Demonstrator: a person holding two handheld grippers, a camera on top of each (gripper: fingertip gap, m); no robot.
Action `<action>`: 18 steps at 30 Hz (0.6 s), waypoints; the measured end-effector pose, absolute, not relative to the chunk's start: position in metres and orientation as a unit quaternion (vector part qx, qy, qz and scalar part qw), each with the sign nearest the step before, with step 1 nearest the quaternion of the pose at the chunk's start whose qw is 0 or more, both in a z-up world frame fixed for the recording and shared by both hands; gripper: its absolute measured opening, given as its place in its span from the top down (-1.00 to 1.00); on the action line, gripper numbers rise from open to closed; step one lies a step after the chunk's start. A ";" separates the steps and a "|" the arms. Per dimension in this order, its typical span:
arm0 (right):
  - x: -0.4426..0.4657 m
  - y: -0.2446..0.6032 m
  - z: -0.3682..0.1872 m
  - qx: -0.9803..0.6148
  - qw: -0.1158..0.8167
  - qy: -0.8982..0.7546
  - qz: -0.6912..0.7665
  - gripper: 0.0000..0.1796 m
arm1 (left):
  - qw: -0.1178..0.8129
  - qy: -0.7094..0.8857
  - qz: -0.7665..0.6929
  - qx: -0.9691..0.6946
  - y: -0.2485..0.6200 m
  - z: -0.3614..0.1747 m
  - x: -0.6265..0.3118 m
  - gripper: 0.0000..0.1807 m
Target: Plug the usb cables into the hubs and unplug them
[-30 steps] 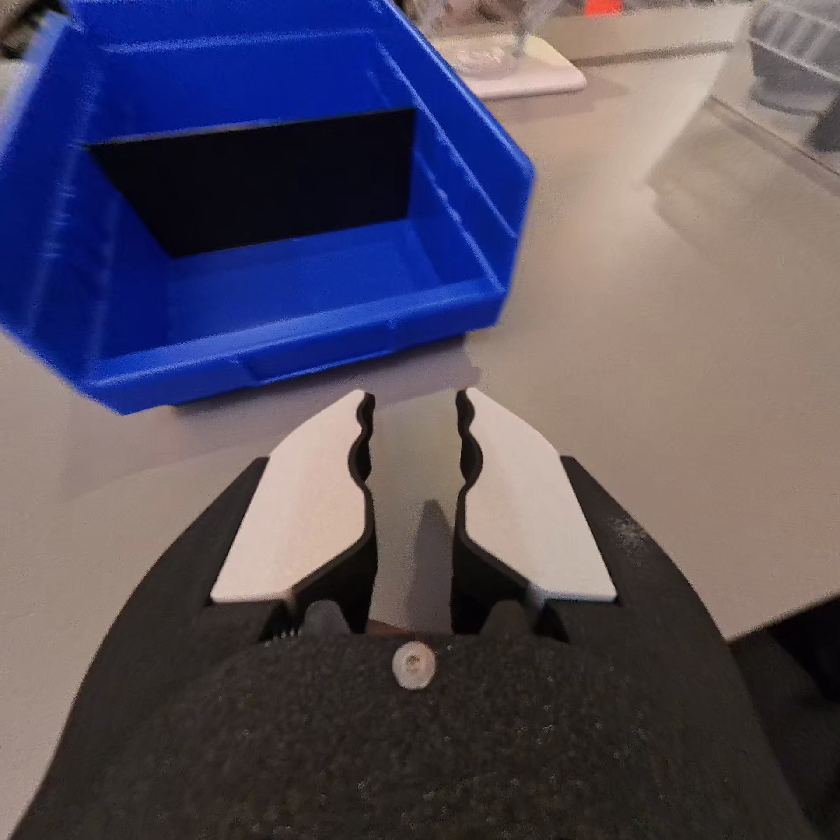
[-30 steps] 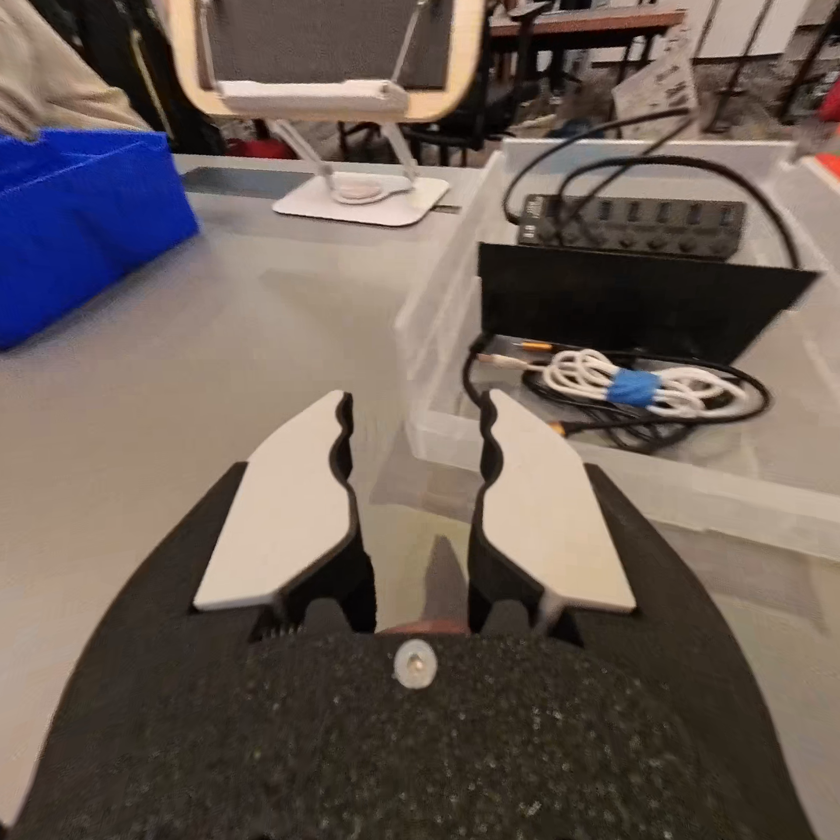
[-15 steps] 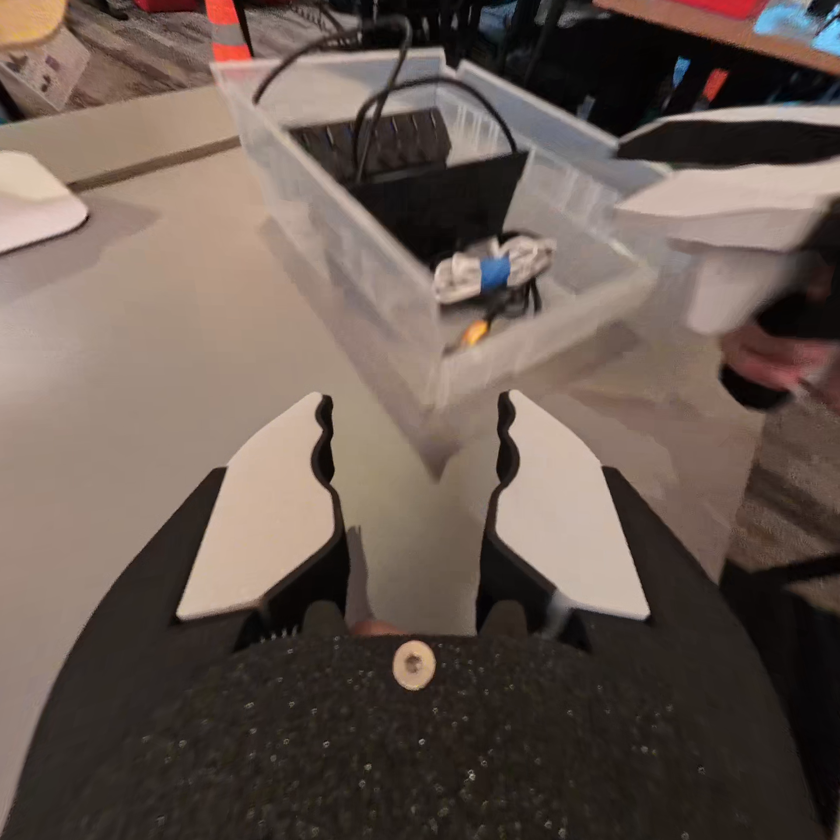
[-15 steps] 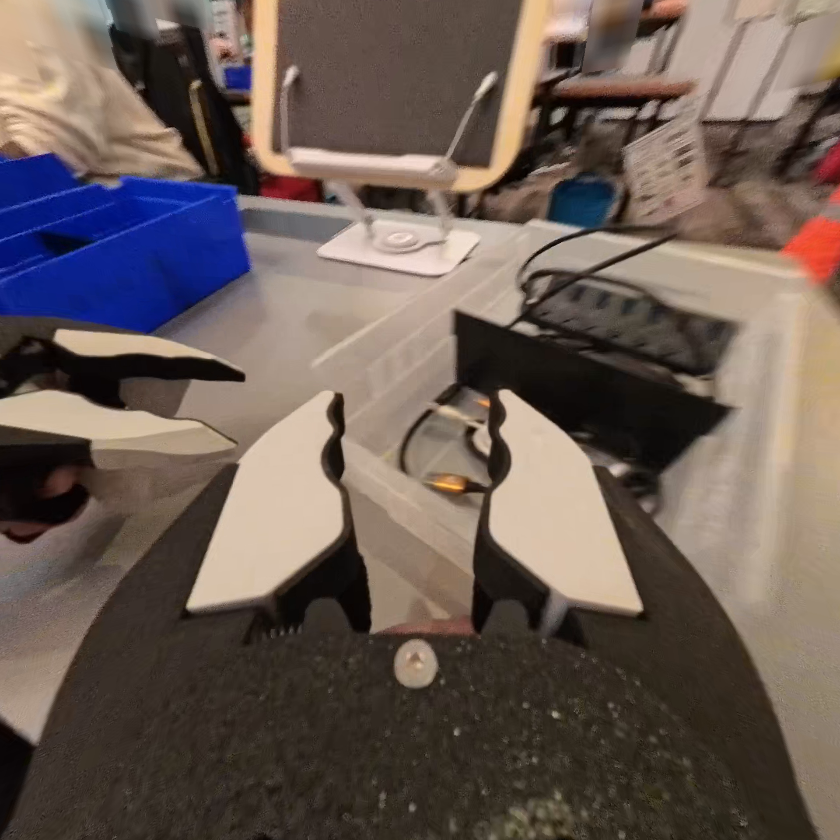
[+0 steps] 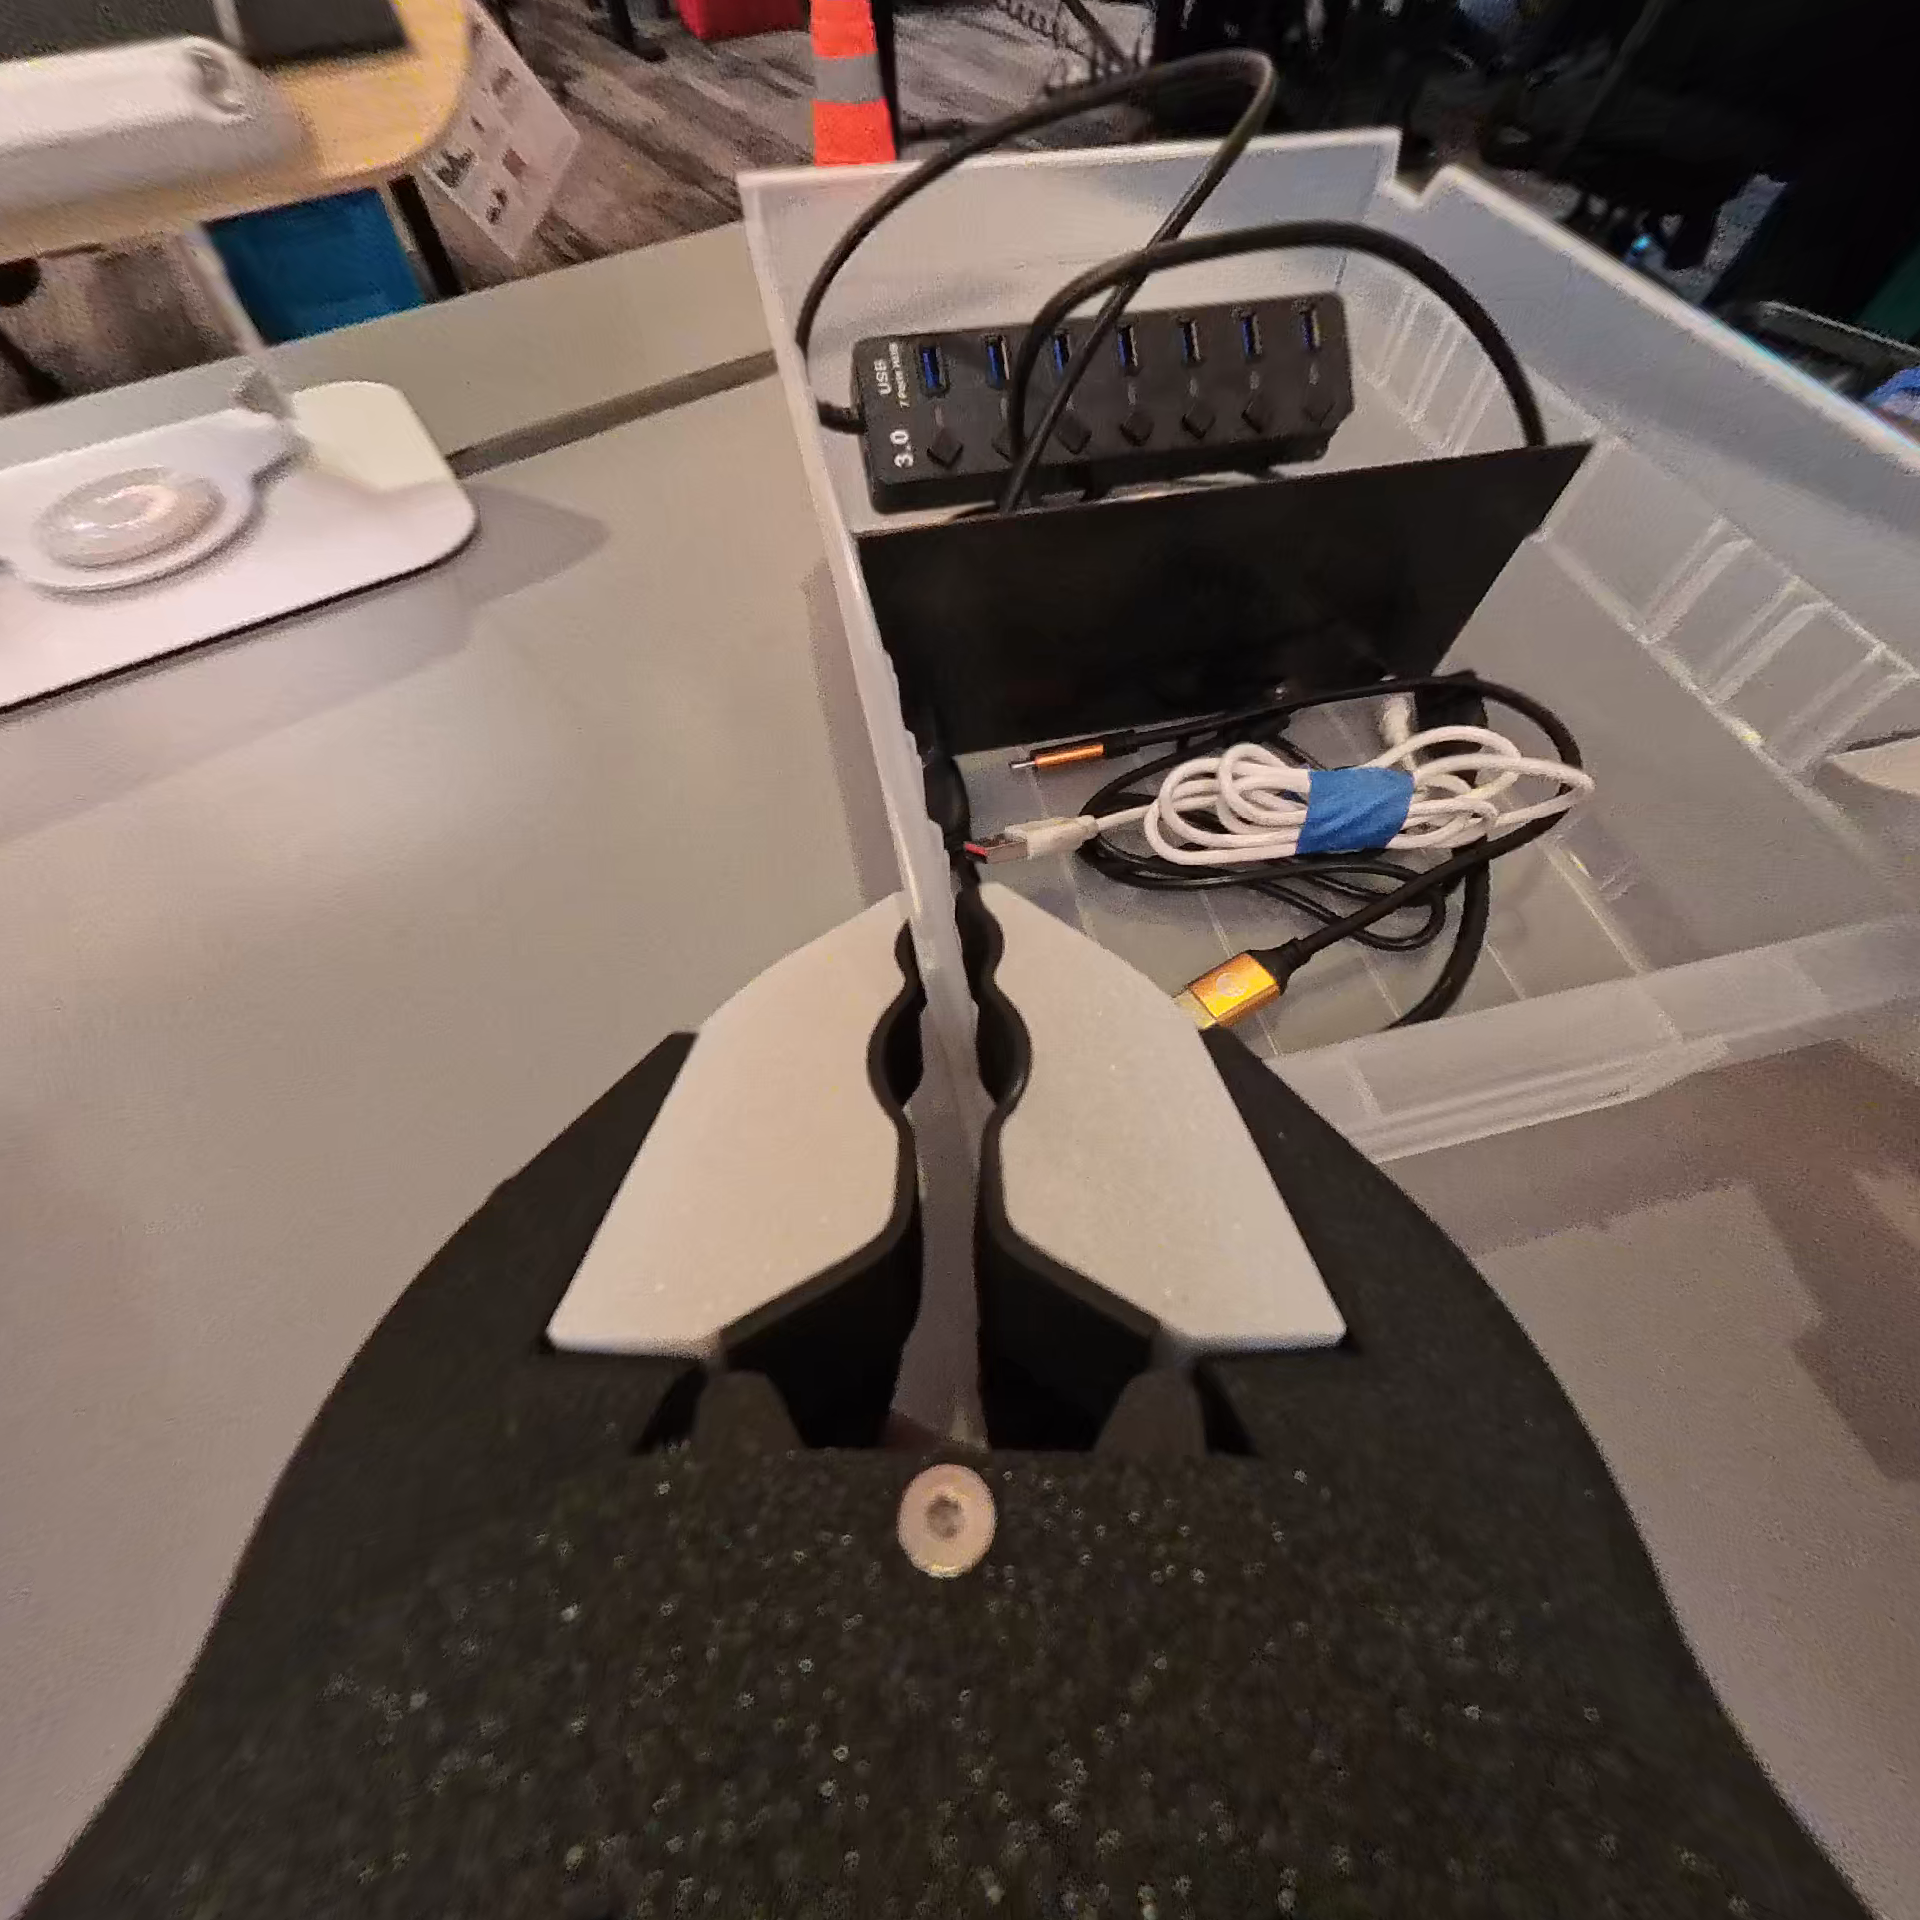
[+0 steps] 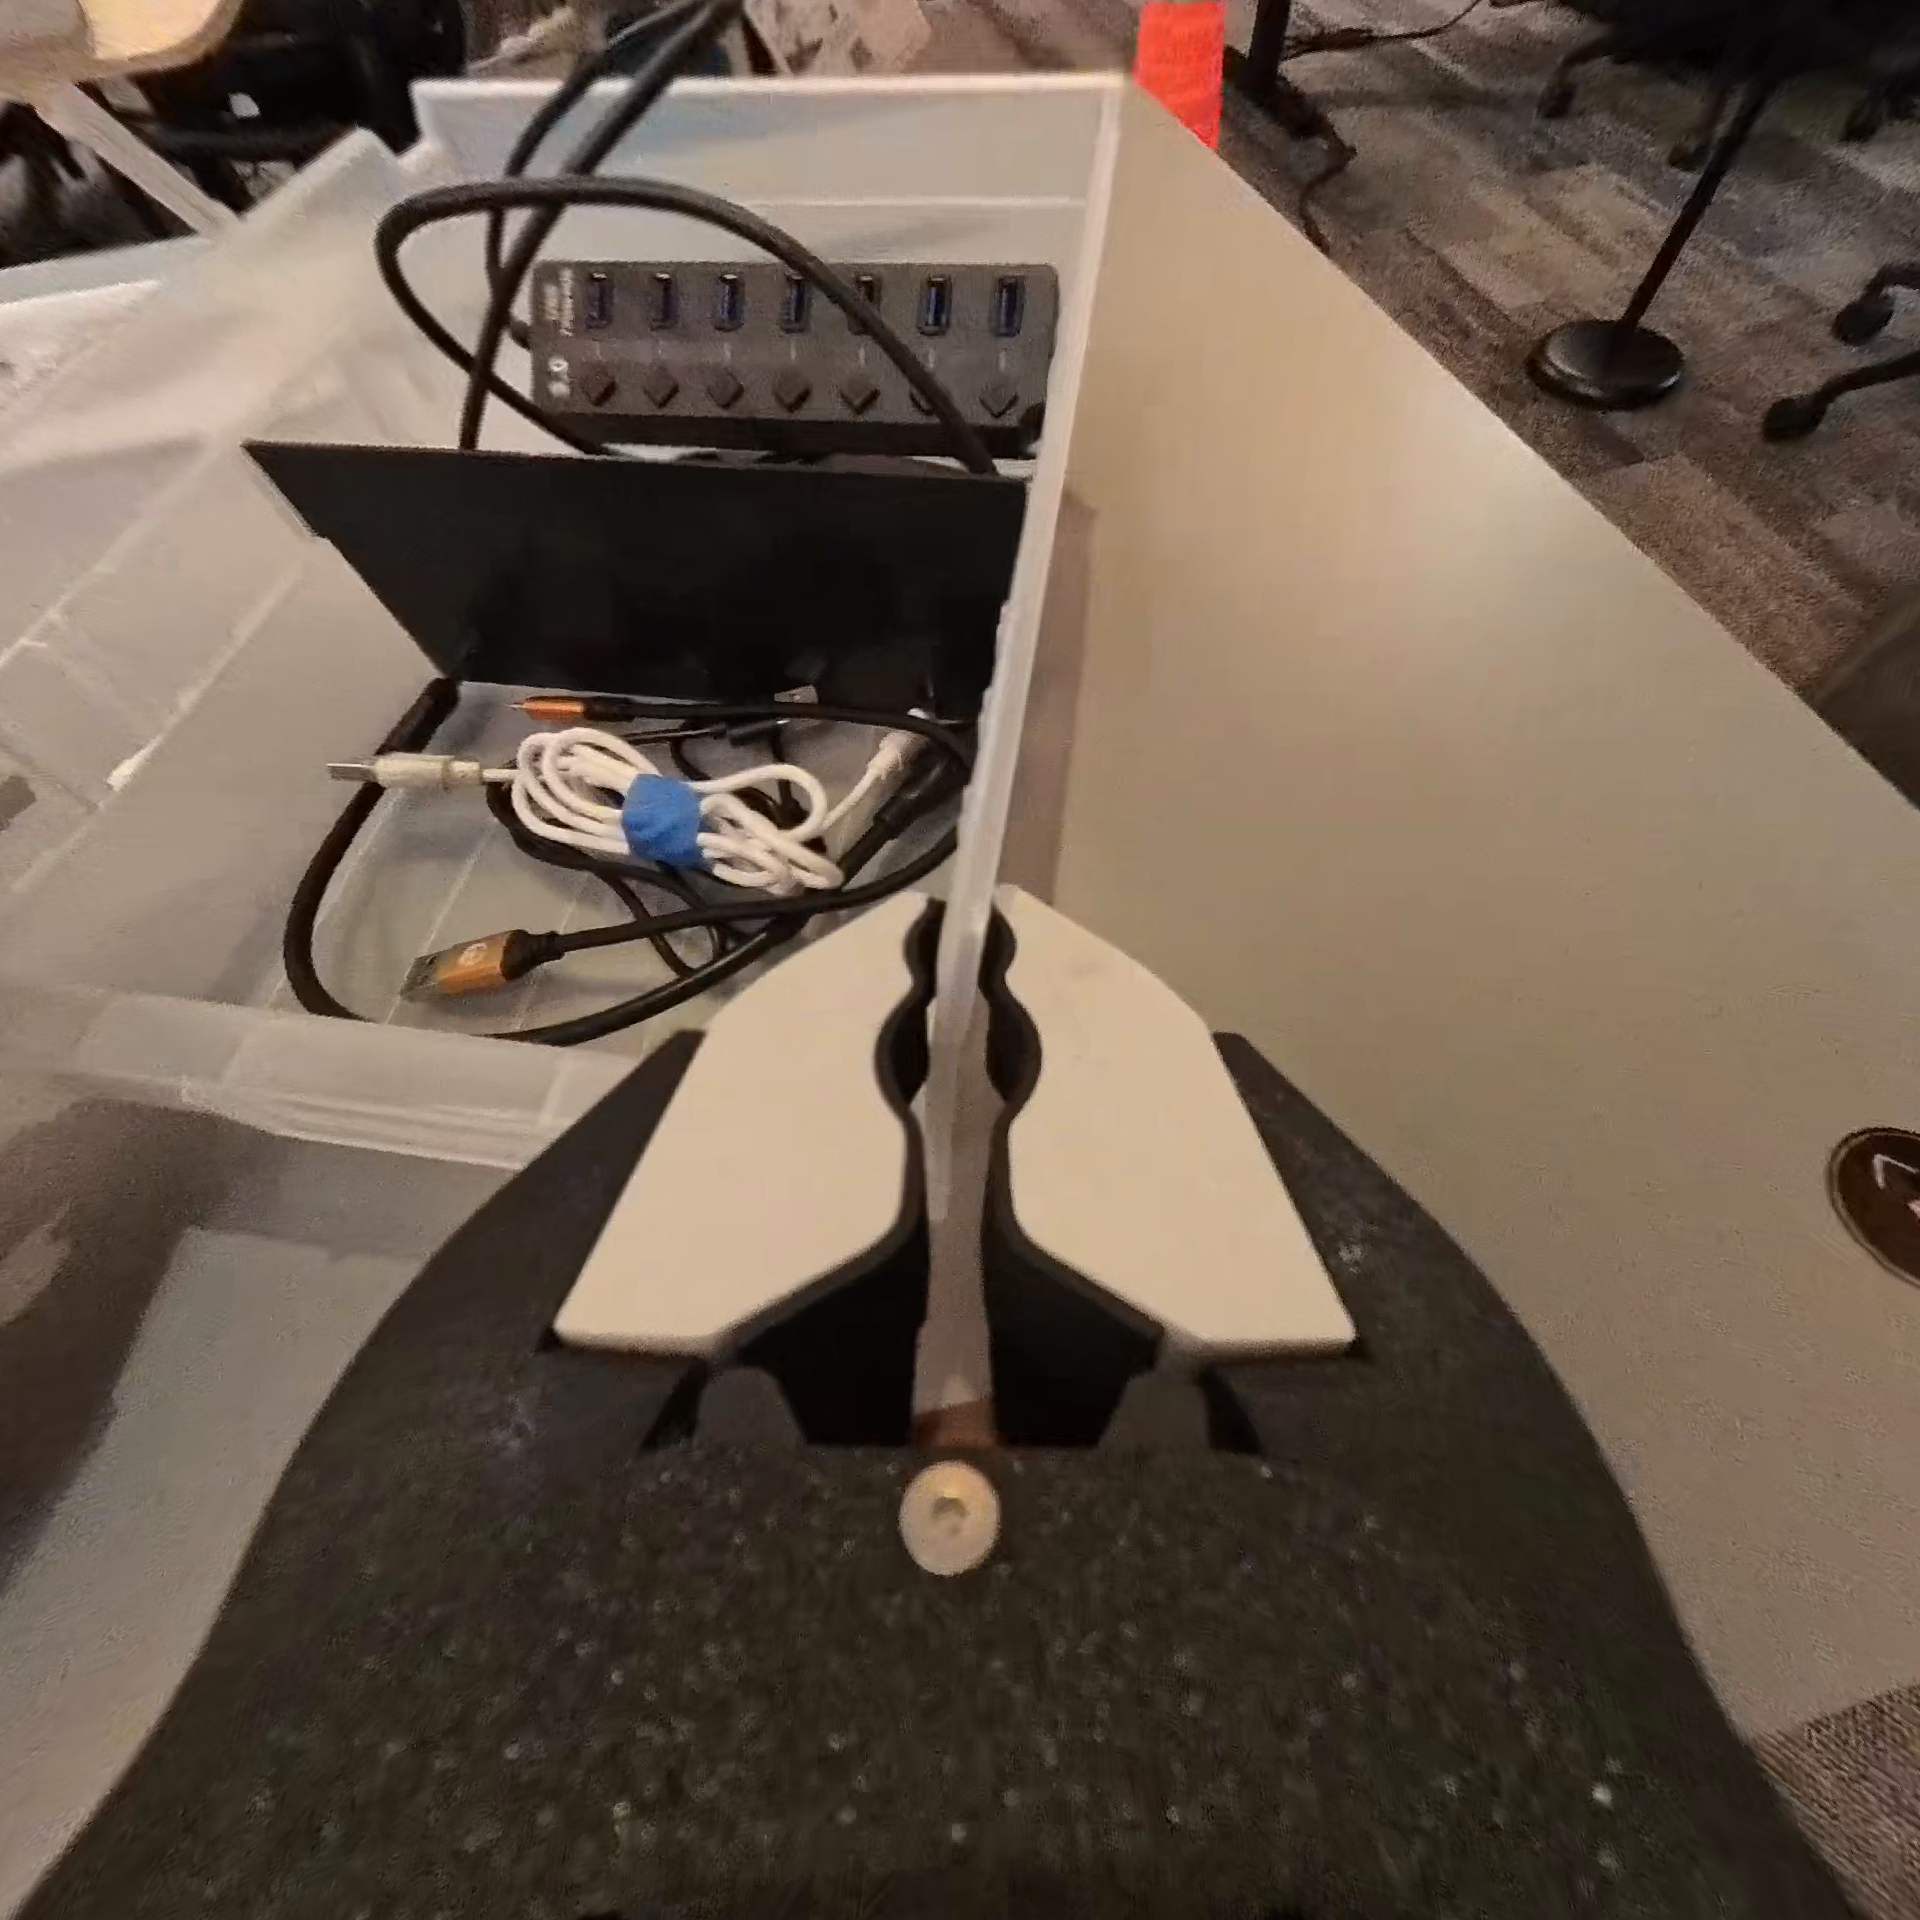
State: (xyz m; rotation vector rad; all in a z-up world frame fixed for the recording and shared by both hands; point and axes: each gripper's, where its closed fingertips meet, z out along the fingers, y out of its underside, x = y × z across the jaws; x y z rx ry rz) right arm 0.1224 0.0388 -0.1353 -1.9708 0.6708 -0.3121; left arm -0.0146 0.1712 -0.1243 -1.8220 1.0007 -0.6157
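Pinching the clear bin's left wall, the left gripper fills the lower frame; the right gripper likewise pinches its right wall. At upper centre, behind a black divider, lies the hub; white and black cables sit mid-frame before it.

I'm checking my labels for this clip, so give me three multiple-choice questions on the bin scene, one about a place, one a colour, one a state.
1. Where is the USB hub?
A. behind the black divider
B. on the table
C. in a gripper

2. What colour band wraps the white cable?
A. red
B. blue
C. green

3. What is the left gripper doing?
A. hanging open
B. holding a plug
C. clamping the clear bin wall

Answers: 1 A, it lies in the far compartment. 2 B, the band is blue. 3 C, its fingers pinch the wall.
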 end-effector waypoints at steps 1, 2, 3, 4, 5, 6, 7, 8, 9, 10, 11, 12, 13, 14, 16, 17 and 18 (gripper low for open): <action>0.118 0.040 -0.134 -0.817 0.489 0.272 -0.138 0.97 | 0.478 0.400 -0.251 -0.741 0.170 -0.120 -0.024 0.96; 0.110 0.043 -0.132 -0.817 0.490 0.271 -0.135 0.97 | 0.487 0.391 -0.245 -0.742 0.171 -0.116 -0.036 0.96; 0.099 0.049 -0.128 -0.814 0.500 0.262 -0.133 0.97 | 0.496 0.379 -0.240 -0.744 0.175 -0.112 -0.051 0.96; 0.085 0.057 -0.122 -0.811 0.513 0.246 -0.133 0.97 | 0.506 0.367 -0.233 -0.745 0.180 -0.107 -0.067 0.96; 0.070 0.066 -0.116 -0.809 0.526 0.228 -0.132 0.97 | 0.517 0.355 -0.224 -0.746 0.186 -0.103 -0.086 0.96; 0.055 0.078 -0.111 -0.807 0.537 0.211 -0.125 0.96 | 0.526 0.343 -0.214 -0.748 0.192 -0.099 -0.105 0.96; 0.039 0.090 -0.108 -0.809 0.543 0.194 -0.114 0.96 | 0.532 0.331 -0.203 -0.753 0.198 -0.096 -0.125 0.96; 0.024 0.103 -0.107 -0.814 0.544 0.178 -0.101 0.96 | 0.535 0.319 -0.189 -0.759 0.205 -0.095 -0.144 0.96; 0.009 0.116 -0.109 -0.819 0.542 0.163 -0.089 0.96 | 0.537 0.309 -0.175 -0.765 0.211 -0.095 -0.162 0.96; -0.005 0.129 -0.111 -0.824 0.541 0.149 -0.079 0.96 | 0.536 0.299 -0.165 -0.772 0.218 -0.098 -0.178 0.96; -0.017 0.140 -0.115 -0.828 0.540 0.132 -0.073 0.96 | 0.535 0.287 -0.158 -0.779 0.225 -0.102 -0.193 0.96; -0.028 0.151 -0.118 -0.832 0.538 0.115 -0.073 0.96 | 0.532 0.278 -0.152 -0.785 0.232 -0.108 -0.204 0.96; -0.036 0.159 -0.122 -0.836 0.535 0.103 -0.074 0.96 | 0.531 0.270 -0.150 -0.789 0.238 -0.113 -0.213 0.96; -0.041 0.166 -0.127 -0.840 0.530 0.095 -0.074 0.96 | 0.527 0.265 -0.149 -0.793 0.243 -0.120 -0.218 0.96; -0.043 0.175 -0.135 -0.849 0.516 0.089 -0.070 0.96 | 0.516 0.265 -0.155 -0.800 0.247 -0.126 -0.221 0.94; -0.042 0.176 -0.134 -0.846 0.521 0.095 -0.057 0.96 | 0.511 0.276 -0.150 -0.800 0.246 -0.126 -0.220 0.92; -0.041 0.177 -0.134 -0.845 0.522 0.100 -0.046 0.96 | 0.504 0.295 -0.141 -0.800 0.245 -0.126 -0.219 0.90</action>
